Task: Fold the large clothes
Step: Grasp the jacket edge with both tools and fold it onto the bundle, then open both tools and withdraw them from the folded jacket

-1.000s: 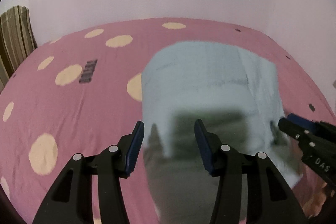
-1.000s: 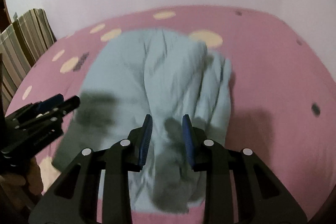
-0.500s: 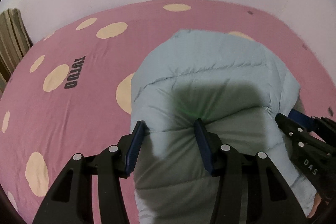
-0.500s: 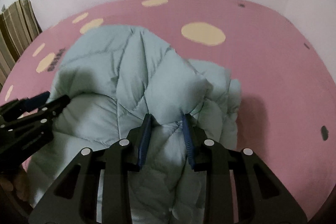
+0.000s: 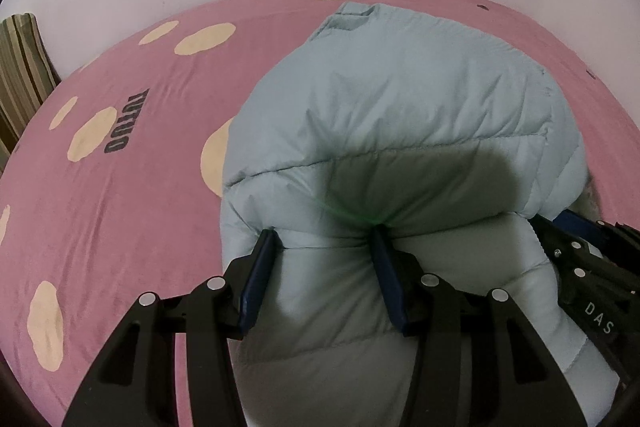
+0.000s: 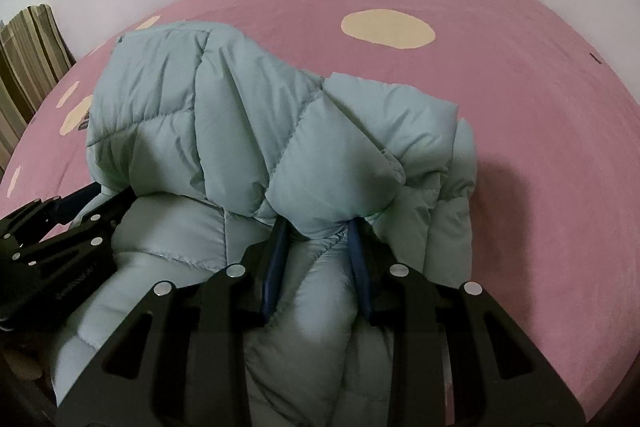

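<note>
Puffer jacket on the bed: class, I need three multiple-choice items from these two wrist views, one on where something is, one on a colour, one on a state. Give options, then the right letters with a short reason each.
1. Where does the jacket lie?
A. on the pink sheet
B. on a wooden floor
C. hung on a wall hook

2. What colour are the sheet's large spots?
A. dark green
B. cream
C. bright red

3. What is the state of the right gripper?
A. wide open, away from the jacket
B. shut on a striped cushion
C. pinching a fold of the jacket

Answers:
1 A, the jacket rests on the sheet in both views.
2 B, pale cream ovals dot the pink cloth.
3 C, its blue fingers stand close together with jacket fabric bunched between them; the left gripper also has jacket between its fingers.
</note>
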### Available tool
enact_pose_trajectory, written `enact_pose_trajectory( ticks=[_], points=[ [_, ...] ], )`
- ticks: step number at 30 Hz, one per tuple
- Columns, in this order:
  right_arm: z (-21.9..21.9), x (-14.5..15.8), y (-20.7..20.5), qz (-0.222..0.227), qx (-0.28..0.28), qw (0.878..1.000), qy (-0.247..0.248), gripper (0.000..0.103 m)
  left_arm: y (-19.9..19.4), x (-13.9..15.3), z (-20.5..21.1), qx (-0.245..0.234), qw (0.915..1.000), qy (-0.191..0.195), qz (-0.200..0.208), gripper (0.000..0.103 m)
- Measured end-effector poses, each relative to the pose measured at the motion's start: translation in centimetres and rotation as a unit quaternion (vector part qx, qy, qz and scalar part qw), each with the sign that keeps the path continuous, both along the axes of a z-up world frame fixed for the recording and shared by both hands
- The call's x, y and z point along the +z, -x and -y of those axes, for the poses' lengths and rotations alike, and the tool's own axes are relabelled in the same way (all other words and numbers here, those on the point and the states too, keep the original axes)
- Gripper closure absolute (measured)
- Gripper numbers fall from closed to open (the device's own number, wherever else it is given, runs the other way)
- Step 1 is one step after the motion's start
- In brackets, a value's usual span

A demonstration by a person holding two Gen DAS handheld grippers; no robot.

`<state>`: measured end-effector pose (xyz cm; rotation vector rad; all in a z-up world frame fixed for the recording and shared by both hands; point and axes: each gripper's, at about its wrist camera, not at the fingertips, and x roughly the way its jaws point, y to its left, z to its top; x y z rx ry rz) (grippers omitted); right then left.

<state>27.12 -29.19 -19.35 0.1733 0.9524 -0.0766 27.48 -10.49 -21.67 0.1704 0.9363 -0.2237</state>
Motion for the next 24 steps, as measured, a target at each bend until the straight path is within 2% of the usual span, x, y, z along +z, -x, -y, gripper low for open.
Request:
enact_pose_trajectory(
  ticks=[9, 18, 20, 22, 24],
  points=[
    [-1.1, 2.1, 1.3, 0.017, -0.006, 1.000, 0.024, 0.071, 0.8, 1.7, -0.5, 0.001, 0.9998, 0.007, 0.017, 0.053],
    [-2.1, 5.8, 5.4, 0.049, -0.020, 0.998, 0.025, 0.054, 3.8, 5.0, -1.8, 0.013, 0.9989, 0.017, 0.041, 0.052],
    [-2.3, 6.4, 6.4, 0.056, -0.025, 0.998, 0.027, 0.049, 4.9, 5.9, -2.3, 0.016, 0.9984, 0.018, 0.052, 0.046],
    [-2.4, 7.0, 7.3, 0.061, -0.031, 0.997, 0.028, 0.043, 6.2, 7.0, -2.8, 0.023, 0.9970, 0.020, 0.071, 0.033],
    [-2.6, 7.7, 8.5, 0.067, -0.038, 0.997, 0.030, 0.040, 7.7, 8.0, -3.5, 0.029, 0.9955, 0.026, 0.087, 0.030]
  ],
)
